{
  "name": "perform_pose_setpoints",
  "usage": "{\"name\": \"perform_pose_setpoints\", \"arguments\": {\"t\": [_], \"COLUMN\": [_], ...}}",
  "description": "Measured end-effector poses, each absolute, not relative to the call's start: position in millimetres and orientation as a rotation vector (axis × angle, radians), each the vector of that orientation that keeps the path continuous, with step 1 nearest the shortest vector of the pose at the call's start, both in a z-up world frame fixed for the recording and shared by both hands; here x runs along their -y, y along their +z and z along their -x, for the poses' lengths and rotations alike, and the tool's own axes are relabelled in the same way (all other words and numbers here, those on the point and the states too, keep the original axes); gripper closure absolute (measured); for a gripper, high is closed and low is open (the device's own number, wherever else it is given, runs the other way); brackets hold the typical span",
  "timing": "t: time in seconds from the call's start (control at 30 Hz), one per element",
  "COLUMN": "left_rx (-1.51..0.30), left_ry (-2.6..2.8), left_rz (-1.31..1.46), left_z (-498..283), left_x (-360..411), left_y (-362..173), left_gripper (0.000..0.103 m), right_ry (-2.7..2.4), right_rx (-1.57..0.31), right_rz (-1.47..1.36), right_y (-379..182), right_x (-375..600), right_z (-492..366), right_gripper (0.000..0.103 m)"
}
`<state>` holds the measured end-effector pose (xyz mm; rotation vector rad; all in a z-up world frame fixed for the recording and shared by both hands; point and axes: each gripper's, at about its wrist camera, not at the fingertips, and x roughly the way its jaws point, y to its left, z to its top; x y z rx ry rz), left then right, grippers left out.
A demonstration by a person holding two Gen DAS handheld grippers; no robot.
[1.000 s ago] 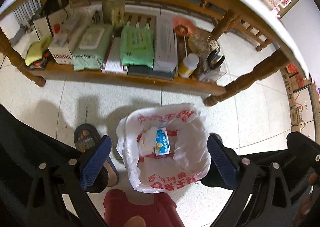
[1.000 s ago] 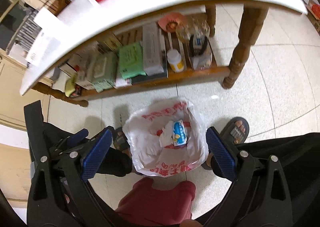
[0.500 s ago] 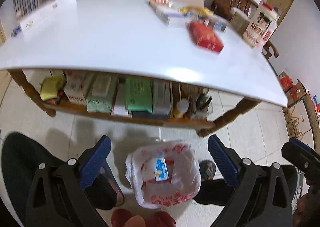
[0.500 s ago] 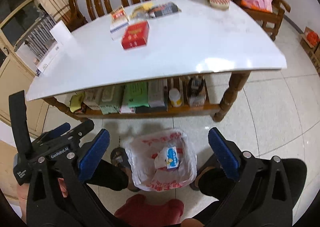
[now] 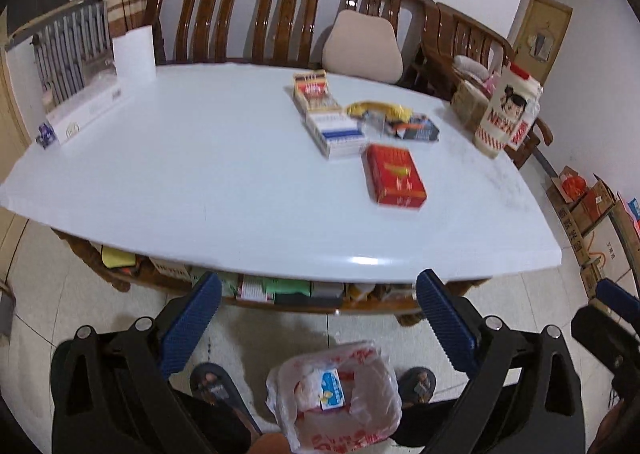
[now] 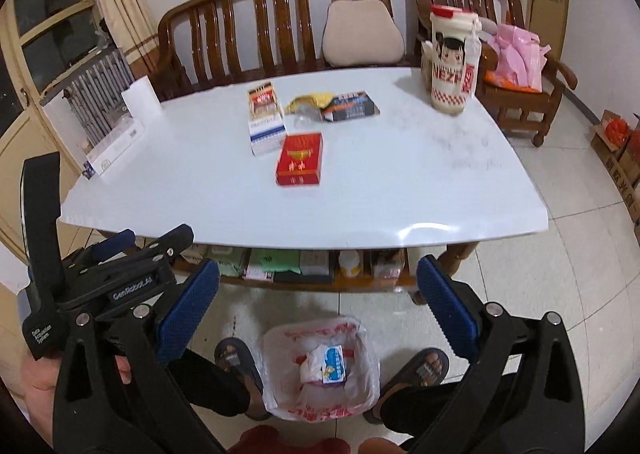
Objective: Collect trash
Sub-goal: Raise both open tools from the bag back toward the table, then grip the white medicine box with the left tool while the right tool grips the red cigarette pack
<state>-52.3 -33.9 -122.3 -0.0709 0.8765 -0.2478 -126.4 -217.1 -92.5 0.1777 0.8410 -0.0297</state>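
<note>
Both grippers are raised, aimed across a glossy white worktop [image 5: 224, 182] with rounded edges. The left gripper [image 5: 318, 328] has its ribbed blue fingers [image 5: 188, 328] spread wide and empty; the right gripper [image 6: 318, 314] is likewise released, nothing between its fingers [image 6: 446, 308]. Below and between each pair of fingers, on the tiled floor, sits a crinkled white plastic trash bag [image 6: 362, 386] with red print, holding a small blue-and-white carton [image 6: 334, 366] and crumpled tissue. Beyond the fingers, on the worktop, lie a flat red box [image 6: 300, 160], a blue-and-white box [image 5: 338, 132], a crumpled yellow wrapper [image 5: 378, 109] and a dark glossy packet [image 6: 352, 105]
</note>
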Motion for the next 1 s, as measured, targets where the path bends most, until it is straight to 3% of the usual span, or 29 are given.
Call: {"name": "perform_pose_setpoints", "arguments": {"t": [0.47,1.0], "left_rx": [-0.826,-0.992], "left_ry": [-0.211,-0.187], "left_rz": [0.062,0.037], "left_z": [-21,-156], "left_x": [44,82], "left_y": [-88,-132], "left_gripper": [0.008,0.008], "right_ry": [-0.055,-0.079], "right_rx": [-0.825,-0.905], "right_rz": [-0.148,-0.11], "right_y": [-84,-130], "right_x": [209,204], "right_z": [91,-8], "right_gripper": [0.007,0.007]}}
